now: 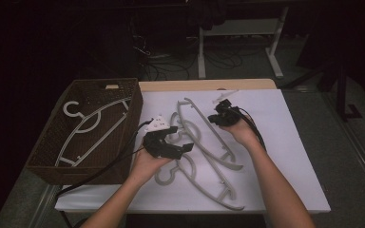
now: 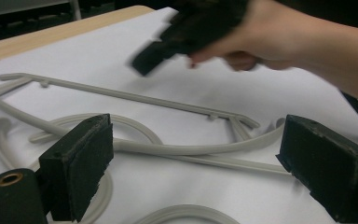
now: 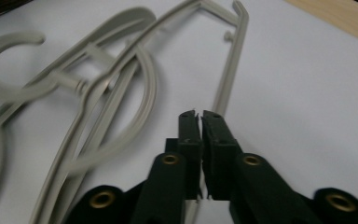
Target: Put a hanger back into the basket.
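Our left tongs (image 1: pixel 183 144) hang wide open just above the grey hangers (image 1: pixel 204 142) that lie overlapping on the white table cover (image 1: pixel 285 156), one hanger bar running between the jaws but not pinched. Our right tongs (image 1: pixel 217 114) are closed with nothing in them, over the far ends of those hangers. We see another hanger (image 1: pixel 90 126) lying in the brown basket (image 1: pixel 83 171) at the left.

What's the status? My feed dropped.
Left gripper open over grey hangers. Right gripper shut, empty. One hanger in basket. Nothing in the way.
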Motion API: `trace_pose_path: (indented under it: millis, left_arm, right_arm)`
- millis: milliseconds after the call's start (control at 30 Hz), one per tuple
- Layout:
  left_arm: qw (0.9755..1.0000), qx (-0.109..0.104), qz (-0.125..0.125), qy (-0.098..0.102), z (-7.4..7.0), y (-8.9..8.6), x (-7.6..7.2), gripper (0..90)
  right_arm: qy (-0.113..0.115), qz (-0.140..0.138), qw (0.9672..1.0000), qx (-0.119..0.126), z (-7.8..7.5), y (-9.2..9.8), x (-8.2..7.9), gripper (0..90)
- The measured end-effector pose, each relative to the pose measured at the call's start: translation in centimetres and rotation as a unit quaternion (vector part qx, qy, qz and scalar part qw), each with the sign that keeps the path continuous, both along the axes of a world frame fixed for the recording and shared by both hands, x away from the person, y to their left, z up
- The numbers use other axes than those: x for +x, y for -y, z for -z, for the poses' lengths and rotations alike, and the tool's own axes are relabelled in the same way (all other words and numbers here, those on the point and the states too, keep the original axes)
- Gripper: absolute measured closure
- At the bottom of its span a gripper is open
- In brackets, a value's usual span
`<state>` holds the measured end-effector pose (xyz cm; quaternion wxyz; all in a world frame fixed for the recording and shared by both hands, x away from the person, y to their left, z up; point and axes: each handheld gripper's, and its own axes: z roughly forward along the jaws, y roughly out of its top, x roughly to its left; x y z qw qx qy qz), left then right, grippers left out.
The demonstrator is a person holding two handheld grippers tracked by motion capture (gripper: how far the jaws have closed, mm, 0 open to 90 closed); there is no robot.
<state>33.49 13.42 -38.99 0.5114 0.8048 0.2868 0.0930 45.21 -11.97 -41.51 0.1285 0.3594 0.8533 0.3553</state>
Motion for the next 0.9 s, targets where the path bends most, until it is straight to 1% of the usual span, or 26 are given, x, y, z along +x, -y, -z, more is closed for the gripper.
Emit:
trace_pose_path:
  millis: [133, 200, 267, 367, 433, 533, 600, 633, 667, 700, 767, 800, 833, 900]
  left_arm:
    - [1.0, -0.003, 0.004, 0.0, 0.2, 0.1, -0.1, 9.4]
    - [1.0, -0.003, 0.007, 0.0, 0.2, 0.2, -0.2, 9.4]
    - [1.0, -0.002, 0.009, 0.001, 0.2, 0.2, -0.2, 9.4]
    - [0.9999, 0.0, 0.012, 0.003, 0.3, 0.2, -0.2, 9.4]
    - [0.9999, 0.001, 0.015, 0.002, 0.3, 0.2, -0.3, 9.4]
    - [0.9999, -0.001, 0.016, 0.001, 0.4, 0.3, -0.3, 9.4]
    - [0.9999, -0.001, 0.016, 0.0, 0.4, 0.3, -0.2, 9.4]
    - [0.9999, -0.001, 0.015, -0.001, 0.4, 0.3, -0.2, 9.4]
    - [0.9999, 0.0, 0.015, -0.001, 0.5, 0.3, -0.2, 9.4]
    - [0.9999, 0.0, 0.015, -0.002, 0.5, 0.3, -0.2, 9.4]
    - [0.9999, 0.0, 0.014, -0.002, 0.5, 0.3, -0.2, 9.4]
    - [0.9999, -0.001, 0.014, -0.002, 0.5, 0.3, -0.2, 9.4]
    - [0.9999, -0.001, 0.013, -0.002, 0.5, 0.3, -0.2, 9.4]
    - [0.9999, 0.0, 0.014, -0.004, 0.5, 0.4, -0.1, 9.4]
  right_arm:
    - [-0.001, -0.006, 0.9998, -0.02, 0.3, -3.1, 3.4, 88.6]
    - [-0.006, -0.009, 0.9995, -0.029, 0.5, -4.5, 5.1, 88.6]
    - [-0.011, -0.01, 0.9988, -0.046, 0.7, -5.9, 6.7, 88.7]
    - [-0.018, -0.011, 0.9972, -0.072, 1.3, -7.6, 8.4, 88.7]
    - [-0.019, -0.008, 0.9961, -0.085, 1.6, -8.2, 9.0, 88.7]
    - [-0.023, -0.002, 0.9954, -0.093, 1.9, -8.3, 9.5, 88.8]
    - [-0.022, 0.002, 0.9939, -0.109, 2.2, -8.2, 9.6, 88.8]
    - [-0.022, 0.005, 0.9927, -0.119, 2.3, -8.0, 9.7, 88.8]
    - [-0.025, 0.007, 0.9919, -0.125, 2.5, -7.7, 9.7, 88.8]
    - [-0.027, 0.011, 0.9918, -0.124, 2.6, -7.4, 9.8, 88.8]
    - [-0.025, 0.021, 0.9898, -0.139, 2.9, -6.7, 9.7, 88.9]
    - [-0.03, 0.028, 0.9911, -0.127, 2.9, -6.1, 9.7, 88.9]
    - [-0.032, 0.03, 0.9917, -0.121, 2.9, -5.6, 9.6, 88.9]
    - [-0.033, 0.038, 0.9912, -0.122, 2.9, -4.6, 9.5, 88.9]
